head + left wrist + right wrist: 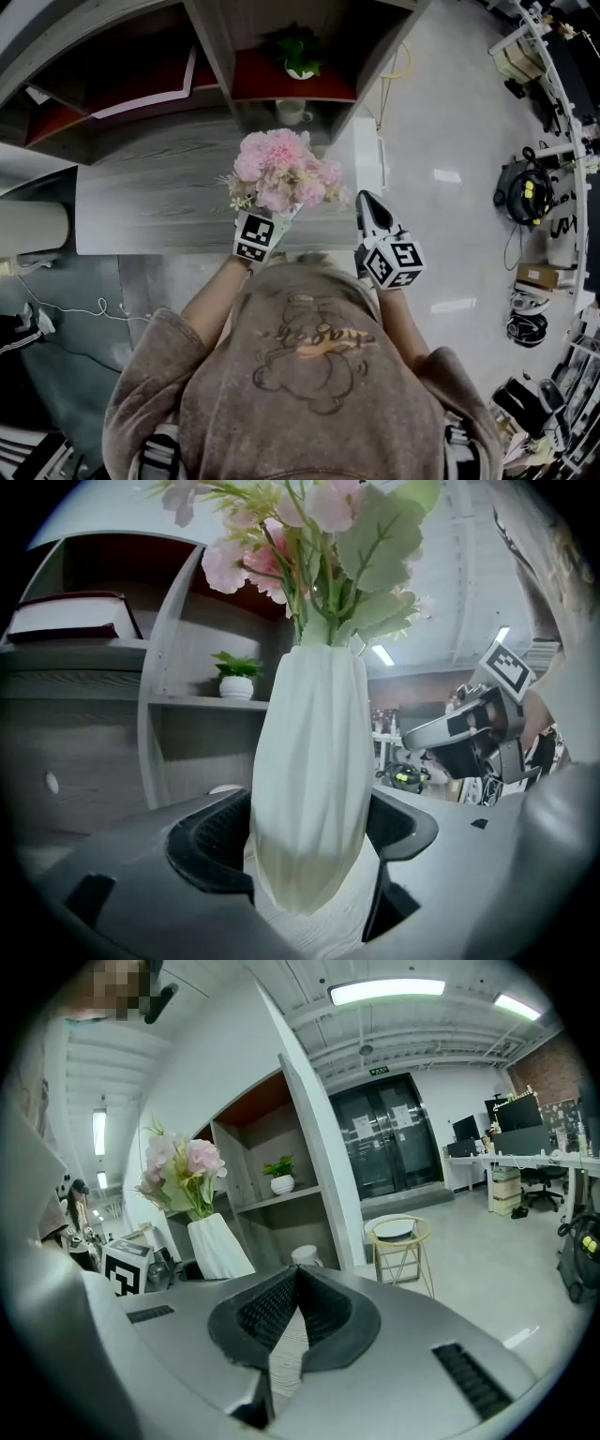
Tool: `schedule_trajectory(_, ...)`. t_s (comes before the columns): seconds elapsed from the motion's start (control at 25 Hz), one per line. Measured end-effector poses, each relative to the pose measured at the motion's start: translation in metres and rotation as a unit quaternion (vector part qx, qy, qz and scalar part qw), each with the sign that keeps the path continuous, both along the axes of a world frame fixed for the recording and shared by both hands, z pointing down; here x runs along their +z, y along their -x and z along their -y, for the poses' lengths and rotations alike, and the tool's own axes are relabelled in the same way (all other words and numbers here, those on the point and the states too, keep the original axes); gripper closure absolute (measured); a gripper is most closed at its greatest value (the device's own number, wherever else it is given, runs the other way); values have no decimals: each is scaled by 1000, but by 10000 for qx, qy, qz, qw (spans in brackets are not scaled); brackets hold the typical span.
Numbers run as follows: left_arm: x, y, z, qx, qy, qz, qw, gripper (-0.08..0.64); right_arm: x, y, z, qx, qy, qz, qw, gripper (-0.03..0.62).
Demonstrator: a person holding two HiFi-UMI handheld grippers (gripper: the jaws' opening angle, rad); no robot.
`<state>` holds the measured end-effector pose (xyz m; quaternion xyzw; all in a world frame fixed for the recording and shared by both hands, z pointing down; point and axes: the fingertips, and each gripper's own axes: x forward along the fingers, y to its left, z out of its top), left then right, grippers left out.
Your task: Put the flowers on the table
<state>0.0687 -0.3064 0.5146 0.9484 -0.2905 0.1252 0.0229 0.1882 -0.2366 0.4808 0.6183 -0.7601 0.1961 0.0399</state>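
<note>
A bunch of pink flowers (281,169) stands in a white ribbed vase (309,780). My left gripper (309,850) is shut on the vase, holding it upright just above the pale wood-grain table (141,197), near its front edge. In the right gripper view the flowers (183,1171) and vase (217,1246) show at the left. My right gripper (373,217) sits to the right of the vase, apart from it, jaws shut with nothing between them (295,1321).
A shelf unit (234,66) rises behind the table, holding a small potted plant (300,58) and, one level lower, a white mug (289,112). A round side table (398,1232) stands on the floor to the right. Office clutter lines the far right.
</note>
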Motion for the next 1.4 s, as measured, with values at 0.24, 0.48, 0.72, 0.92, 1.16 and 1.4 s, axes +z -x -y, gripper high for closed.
schedule_trajectory(0.24, 28, -15, 10, 71, 34, 167, 9998, 179, 6, -16, 1, 66, 88, -3, 9999, 595)
schedule_trajectory(0.48, 52, -24, 18, 78, 142, 206, 9997, 179, 9, -31, 1, 184, 143, -37, 9997, 595)
schedule_trajectory(0.72, 69, -24, 24, 69, 176, 297, 9994, 179, 16, -35, 1, 262, 264, -16, 9993, 595)
schedule_trajectory(0.92, 75, -26, 28, 75, 190, 225, 9995, 179, 22, -35, 1, 311, 355, -6, 9989, 595)
schedule_trajectory(1.16, 75, -29, 31, 81, 199, 171, 9996, 179, 27, -33, 4, 314, 413, 22, 9987, 595)
schedule_trajectory(1.4, 79, -26, 29, 36, 273, 202, 9994, 179, 30, -29, 6, 268, 446, 53, 9986, 595)
